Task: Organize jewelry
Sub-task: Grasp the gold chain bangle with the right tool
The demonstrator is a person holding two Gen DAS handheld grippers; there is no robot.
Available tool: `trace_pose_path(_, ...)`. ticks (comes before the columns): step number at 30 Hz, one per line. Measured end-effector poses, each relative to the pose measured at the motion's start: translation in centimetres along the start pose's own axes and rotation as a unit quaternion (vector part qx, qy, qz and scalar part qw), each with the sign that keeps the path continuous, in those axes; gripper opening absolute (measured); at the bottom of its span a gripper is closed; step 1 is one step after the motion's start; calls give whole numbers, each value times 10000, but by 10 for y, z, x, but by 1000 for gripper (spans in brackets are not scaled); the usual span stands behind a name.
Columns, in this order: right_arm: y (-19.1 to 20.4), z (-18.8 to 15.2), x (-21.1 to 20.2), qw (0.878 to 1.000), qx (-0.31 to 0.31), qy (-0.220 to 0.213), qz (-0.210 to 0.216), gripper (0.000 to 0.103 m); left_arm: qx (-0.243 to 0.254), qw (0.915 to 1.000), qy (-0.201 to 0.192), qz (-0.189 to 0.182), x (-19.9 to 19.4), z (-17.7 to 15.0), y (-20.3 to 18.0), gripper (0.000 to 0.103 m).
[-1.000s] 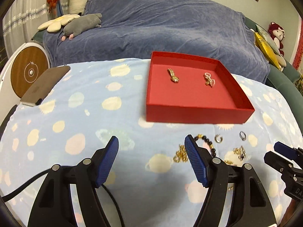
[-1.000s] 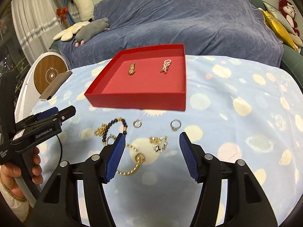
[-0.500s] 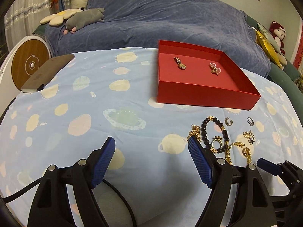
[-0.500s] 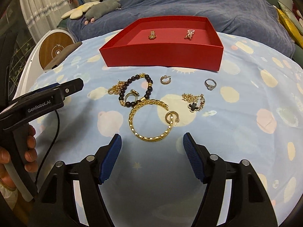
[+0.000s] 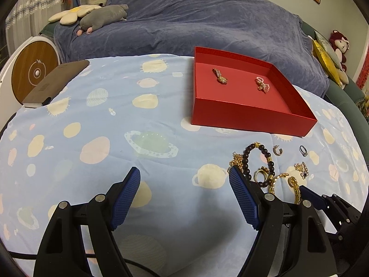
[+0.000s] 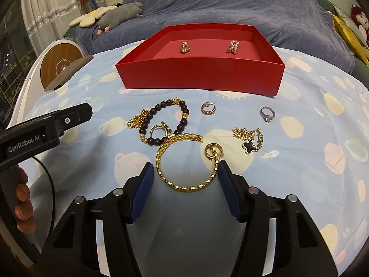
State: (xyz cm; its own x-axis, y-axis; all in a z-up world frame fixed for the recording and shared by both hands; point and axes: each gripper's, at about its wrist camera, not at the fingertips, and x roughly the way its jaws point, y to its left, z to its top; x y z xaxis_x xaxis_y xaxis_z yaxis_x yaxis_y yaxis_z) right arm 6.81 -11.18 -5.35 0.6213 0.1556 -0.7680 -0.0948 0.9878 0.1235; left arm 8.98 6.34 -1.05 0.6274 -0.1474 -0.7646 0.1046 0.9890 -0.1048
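A red tray (image 6: 200, 75) (image 5: 249, 117) holds a gold watch (image 6: 184, 47) and a pink bead piece (image 6: 233, 46). Loose jewelry lies on the cloth before it: a gold chain bracelet (image 6: 184, 184), a dark bead bracelet (image 6: 166, 120), a hoop earring (image 6: 208, 109), a silver ring (image 6: 267, 114), a black clover chain (image 6: 250, 140). My right gripper (image 6: 184, 173) is open, its fingers either side of the gold chain bracelet's near half. My left gripper (image 5: 184, 182) is open and empty over bare cloth, left of the jewelry (image 5: 265, 166).
A blue patterned cloth (image 5: 103, 120) covers the table. A brown pad (image 5: 55, 80) and a round wooden-faced device (image 5: 34, 71) lie at the left edge. A blue-covered sofa (image 5: 207, 23) with plush toys stands behind.
My right gripper has moved forward and down, so its fingers now flank the gold chain bracelet. My left gripper has shifted slightly; both stay open.
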Motion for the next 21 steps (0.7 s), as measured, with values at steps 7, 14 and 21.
trace_pose_path(7,0,1,0,10000,-38,-22,11,53,-27,9999,57,-82,5,0,-2,76)
trace_pose_path(14,-12,8,-16,9996,98,-244,39,53,-24,9999,96,-121,8,1,-6,76)
trace_pose_path(21,-43,15,-33,9980,355,-480,-189,53,217,9992,103,-309,8,-3,-27,76)
